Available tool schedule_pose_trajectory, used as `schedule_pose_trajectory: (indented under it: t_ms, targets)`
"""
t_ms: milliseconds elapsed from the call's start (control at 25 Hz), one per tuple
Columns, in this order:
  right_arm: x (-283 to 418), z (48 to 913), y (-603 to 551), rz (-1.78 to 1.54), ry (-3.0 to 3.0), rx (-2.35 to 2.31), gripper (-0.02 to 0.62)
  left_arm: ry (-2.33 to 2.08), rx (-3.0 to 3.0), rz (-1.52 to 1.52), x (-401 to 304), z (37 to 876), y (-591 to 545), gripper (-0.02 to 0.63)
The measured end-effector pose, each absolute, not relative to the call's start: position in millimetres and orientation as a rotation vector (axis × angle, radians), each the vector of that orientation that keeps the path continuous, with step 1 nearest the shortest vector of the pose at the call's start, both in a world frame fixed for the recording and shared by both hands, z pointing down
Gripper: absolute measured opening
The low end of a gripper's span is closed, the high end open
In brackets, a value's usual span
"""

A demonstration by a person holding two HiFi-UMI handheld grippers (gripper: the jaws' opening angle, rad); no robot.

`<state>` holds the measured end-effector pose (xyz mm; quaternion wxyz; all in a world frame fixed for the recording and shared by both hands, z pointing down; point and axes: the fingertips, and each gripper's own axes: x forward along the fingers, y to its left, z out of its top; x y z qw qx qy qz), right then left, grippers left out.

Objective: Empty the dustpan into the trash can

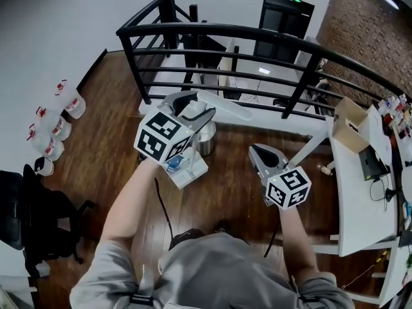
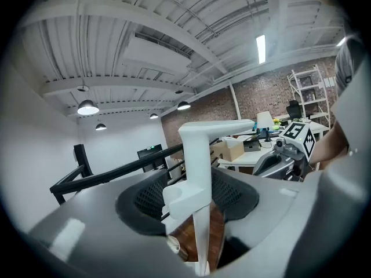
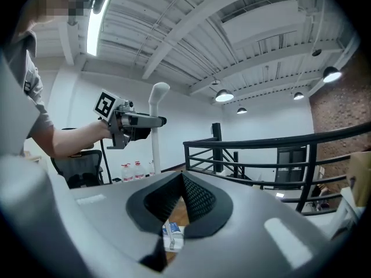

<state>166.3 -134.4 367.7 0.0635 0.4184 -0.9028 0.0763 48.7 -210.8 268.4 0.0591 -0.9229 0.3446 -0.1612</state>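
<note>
Dark wooden floor (image 1: 109, 121): a white long-handled plastic dustpan (image 1: 191, 170) hangs above it. A small shiny metal trash can (image 1: 206, 145) stands just beyond the pan. Left tongs (image 2: 197, 198) are clamped on the upright white handle. Right tongs (image 3: 177, 213) are fully closed and empty. A blue-and-white wrapper (image 1: 175, 166) lies in the pan.

Step in hand: carrying the pan to the can. Next move, as judged: bring the pan's lip over the rim, then tilt.

The room is bright. Ceiling lamps (image 2: 87, 107) and a long light (image 2: 261, 48) glow. Picture edges bend and go dark.
</note>
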Motion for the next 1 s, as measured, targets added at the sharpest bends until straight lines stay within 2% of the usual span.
schedule_pose_trajectory:
  t_ms: [520,800,1000]
  targets:
    - [172,374,-290,0.277,-2.722,1.282,0.0,1.034,-2.823,-0.45,74,271,-384,0.222]
    - [166,368,-375,0.263,-2.665,1.363,0.0,0.876,-2.893,-0.361,89,273,-443,0.222]
    - [155,395,-413,0.32,-2.673,1.315,0.0,0.819,-2.925,-0.33,102,287,-476,0.222]
